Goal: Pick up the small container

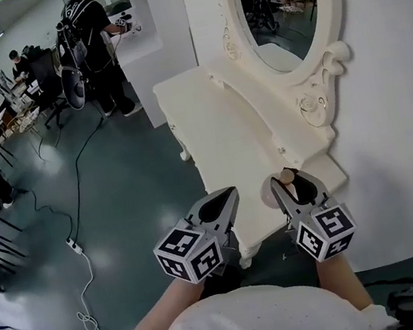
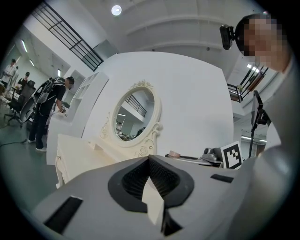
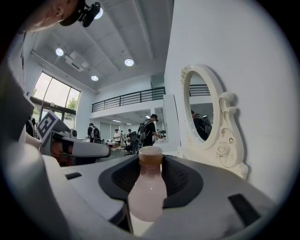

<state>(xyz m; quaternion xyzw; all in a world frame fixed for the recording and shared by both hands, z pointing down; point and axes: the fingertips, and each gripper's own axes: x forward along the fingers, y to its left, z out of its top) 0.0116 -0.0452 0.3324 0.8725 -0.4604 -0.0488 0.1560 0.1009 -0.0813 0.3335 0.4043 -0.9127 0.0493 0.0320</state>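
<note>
Right gripper fingers pinch the small pink bottle by its belly, cap up to keep it upright, apparently lifted over the desk corner; left gripper fingers closed, empty, alongside.

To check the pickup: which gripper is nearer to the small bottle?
Right. The right gripper is shut on the small bottle; the left gripper is beside it, shut, apart from the bottle.
</note>
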